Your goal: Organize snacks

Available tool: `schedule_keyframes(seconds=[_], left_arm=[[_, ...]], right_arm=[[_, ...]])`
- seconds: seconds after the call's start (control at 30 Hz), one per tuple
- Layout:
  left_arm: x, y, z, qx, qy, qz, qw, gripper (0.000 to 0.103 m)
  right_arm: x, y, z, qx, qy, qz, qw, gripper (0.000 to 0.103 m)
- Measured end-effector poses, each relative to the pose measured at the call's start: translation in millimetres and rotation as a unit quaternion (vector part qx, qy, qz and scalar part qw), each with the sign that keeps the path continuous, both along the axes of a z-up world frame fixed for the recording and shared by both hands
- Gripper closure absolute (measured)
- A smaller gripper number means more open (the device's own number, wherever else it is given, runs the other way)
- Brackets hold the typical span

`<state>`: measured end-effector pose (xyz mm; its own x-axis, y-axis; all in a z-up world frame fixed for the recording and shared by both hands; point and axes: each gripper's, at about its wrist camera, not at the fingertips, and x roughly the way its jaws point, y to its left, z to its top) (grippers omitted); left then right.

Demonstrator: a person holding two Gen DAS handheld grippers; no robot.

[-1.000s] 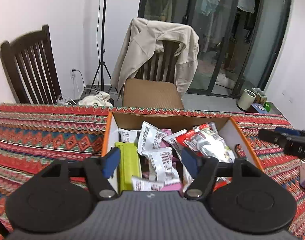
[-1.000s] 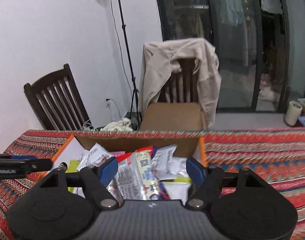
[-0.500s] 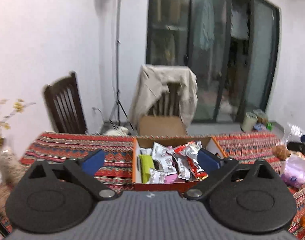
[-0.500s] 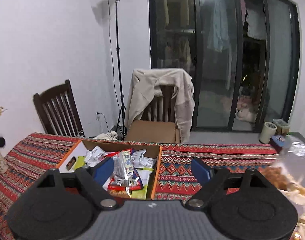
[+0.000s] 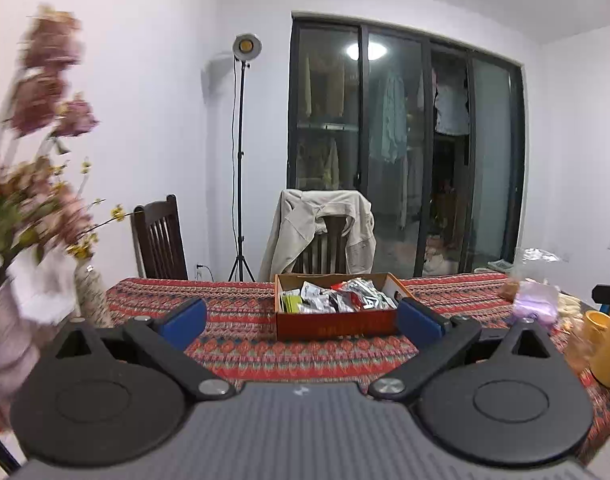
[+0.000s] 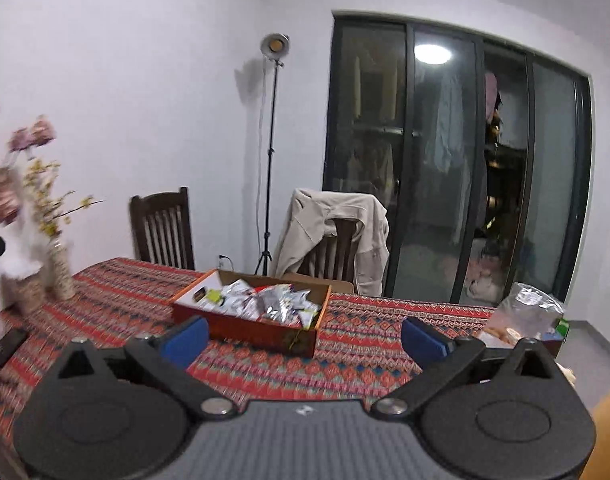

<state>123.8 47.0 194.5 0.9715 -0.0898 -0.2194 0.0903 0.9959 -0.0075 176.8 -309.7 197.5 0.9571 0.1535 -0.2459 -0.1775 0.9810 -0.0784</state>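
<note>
From back here I see the desk [image 5: 241, 344] spread wide under its red patterned cloth, with the cardboard box [image 5: 336, 326] sitting near the middle, well ahead of both tools. The snacks [image 5: 337, 300] are heaped loosely inside it, silver and white packets mostly, with a green one at the left end; from the right view the same box [image 6: 245, 326] lies ahead and to the left, its packets [image 6: 265, 300] piled against the far wall. More loose bags [image 5: 533, 300] sit on the right part of the desk, beside a yellow cup [image 5: 595, 326]. A vase of flowers [image 5: 37, 184] stands at the left, blurred. My left tongs [image 5: 301, 320] are released, jaws spread to their widest with nothing between them; my right tongs [image 6: 303, 338] are released too, their jaws having just been opening, and also empty. I judge the box filling is mostly done and I am backed off. To do the next reach well, I would pick 1 loose bag on the right, come in level and slow, keep clear of the cup and the flowers, and close on a bag's edge rather than its puffed middle.
</note>
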Motion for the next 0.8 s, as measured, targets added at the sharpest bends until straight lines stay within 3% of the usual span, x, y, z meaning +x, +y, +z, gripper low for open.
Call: schedule_keyframes(seconds=[0.23, 0.4, 0.57, 0.8], left_arm=[[-99, 23, -58, -0.007, -0.016, 0.026, 0.9995, 0.0], [-119, 35, -119, -0.05, 0.02, 0.046, 0.9975, 0.0], [-110, 22, -167, -0.017, 0.016, 0.061, 0.9978, 0.0], [-100, 1, -217, -0.019, 0.048, 0.065, 0.9965, 0.0]], right_arm=[[-123, 12, -55, 0.008, -0.029, 0.03, 0.999, 0.0], [-172, 24, -116, 0.043, -0.037, 0.024, 0.998, 0.0], [-181, 34, -172, 0.087, -0.046, -0.008, 0.995, 0.0], [-138, 76, -230, 0.054, -0.003, -0.028, 0.998, 0.0]])
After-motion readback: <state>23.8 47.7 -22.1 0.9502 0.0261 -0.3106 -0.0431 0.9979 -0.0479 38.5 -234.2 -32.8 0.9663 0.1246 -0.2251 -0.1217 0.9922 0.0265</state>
